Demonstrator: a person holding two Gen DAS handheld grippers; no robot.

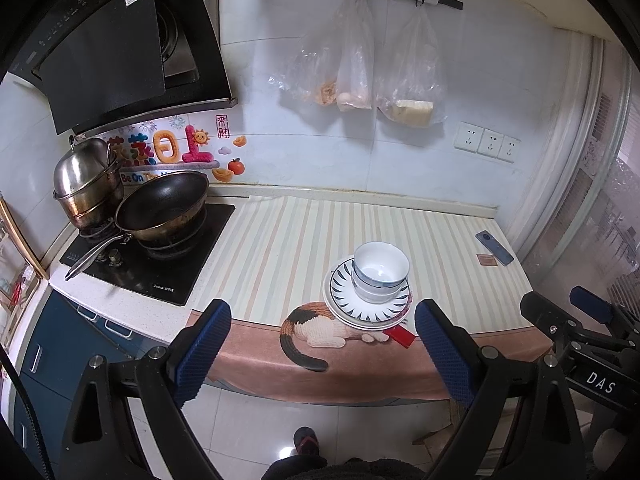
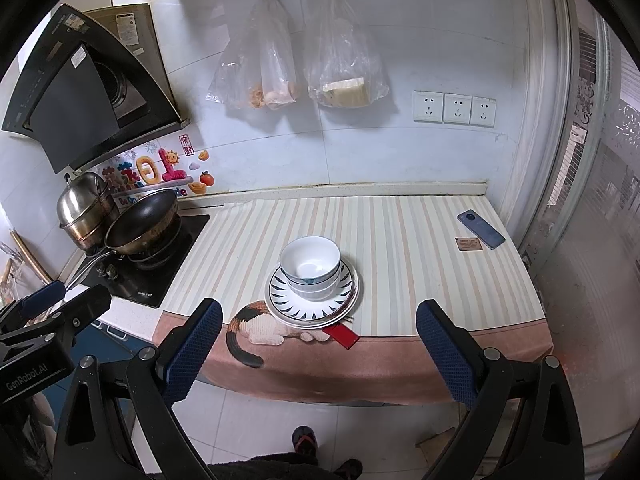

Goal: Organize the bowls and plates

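A stack of white bowls (image 1: 381, 270) (image 2: 311, 266) sits on a stack of plates (image 1: 348, 300) (image 2: 280, 300); the top plate has a dark petal pattern. The stack stands near the front edge of the striped counter mat (image 1: 296, 248) (image 2: 400, 256). My left gripper (image 1: 322, 344) is open and empty, held off the counter's front edge, short of the stack. My right gripper (image 2: 320, 344) is open and empty, also in front of the counter. The right gripper also shows in the left wrist view (image 1: 568, 312), and the left gripper in the right wrist view (image 2: 60, 300).
A black wok (image 1: 160, 208) (image 2: 140, 220) and a steel pot (image 1: 86, 184) (image 2: 84, 208) sit on the hob at the left. A phone (image 1: 494, 247) (image 2: 480, 229) and a small card (image 2: 469, 244) lie at the right. A red item (image 1: 398, 336) (image 2: 342, 335) pokes out under the plates. Bags (image 1: 360, 60) hang on the wall.
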